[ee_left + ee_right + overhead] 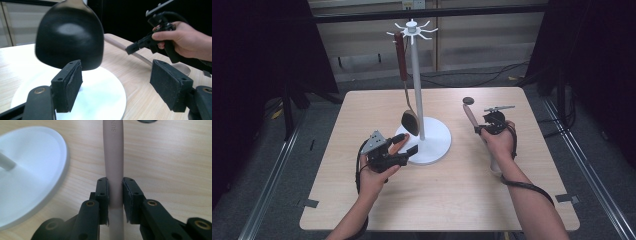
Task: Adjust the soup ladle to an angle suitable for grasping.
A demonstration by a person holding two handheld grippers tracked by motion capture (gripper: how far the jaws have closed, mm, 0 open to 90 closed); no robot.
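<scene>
One counter (452,200) is recorded. One white utensil stand (416,75) with a round base is counted upon it. Two utensils are listed: one dark-headed ladle (410,121) hung from the stand, and one pinkish-handled utensil (472,118). One small dark disc (468,100) is entered. Two hand-held grippers are noted: the left hand-held gripper (408,145) and the right hand-held gripper (481,129).
</scene>
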